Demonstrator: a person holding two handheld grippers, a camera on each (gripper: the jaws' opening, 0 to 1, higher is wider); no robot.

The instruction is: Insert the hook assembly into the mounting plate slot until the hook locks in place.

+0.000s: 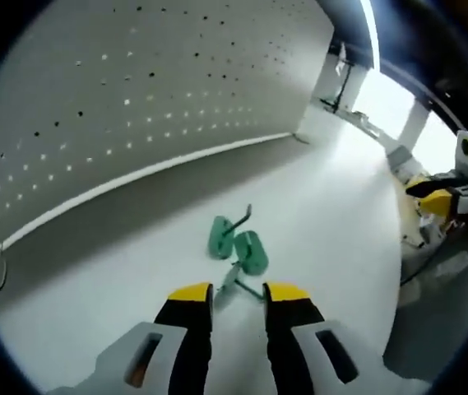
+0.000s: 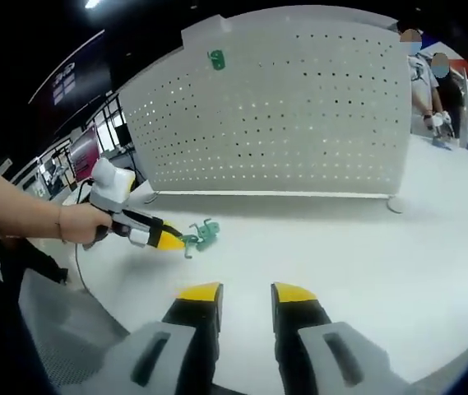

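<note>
Two green hook assemblies (image 1: pixel 238 243) with bent metal stems lie together on the white table, in front of the upright white perforated mounting plate (image 1: pixel 135 107). My left gripper (image 1: pixel 238 293) is open right behind them, and one thin stem reaches in between its yellow tips. In the right gripper view a hand holds that left gripper (image 2: pixel 172 239), its tips against the green hooks (image 2: pixel 204 237). A third green hook (image 2: pixel 215 59) hangs high on the plate (image 2: pixel 299 115). My right gripper (image 2: pixel 246 293) is open over bare table with nothing between its fingers. It also appears at the right of the left gripper view (image 1: pixel 431 196).
The plate stands on small feet along the far side of the white table (image 2: pixel 365 255). People stand past its right end (image 2: pixel 423 82). The table's edge drops off at the left (image 2: pixel 61 313), where the person's arm comes in.
</note>
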